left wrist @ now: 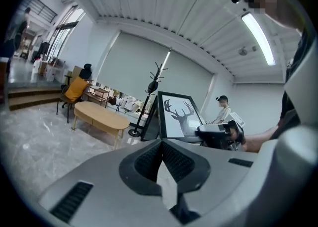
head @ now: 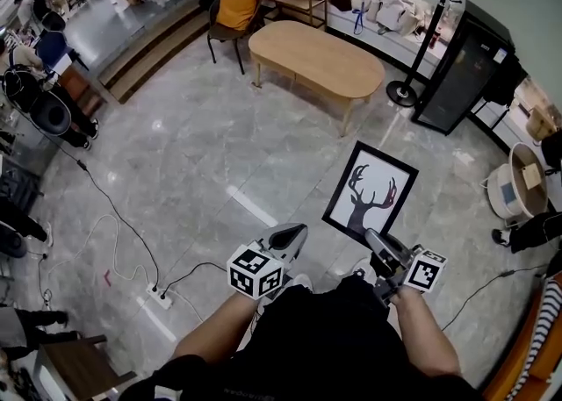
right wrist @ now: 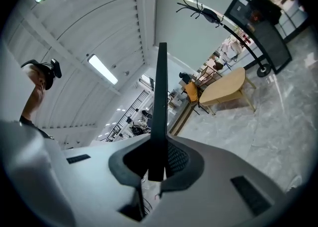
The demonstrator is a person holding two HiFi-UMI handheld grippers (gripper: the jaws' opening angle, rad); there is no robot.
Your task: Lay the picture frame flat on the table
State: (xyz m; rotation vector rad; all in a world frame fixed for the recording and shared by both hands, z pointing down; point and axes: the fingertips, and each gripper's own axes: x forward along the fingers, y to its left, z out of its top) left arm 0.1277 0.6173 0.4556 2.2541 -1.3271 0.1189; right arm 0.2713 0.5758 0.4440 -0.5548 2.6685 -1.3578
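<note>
The black rectangular deer-print picture frame (head: 370,192) is clamped edgewise in the right hand-held gripper (head: 376,239), well apart from the oval wooden bench (head: 316,57), while the left hand-held gripper (head: 292,234) is closed empty, laying flat judged not yet done.

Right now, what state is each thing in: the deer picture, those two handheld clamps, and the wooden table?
picture frame: held above the floor by one edge, not on the table.
right gripper: shut on the picture frame's edge.
left gripper: shut, nothing between its jaws.
table: standing across the floor, nothing laid on it.
</note>
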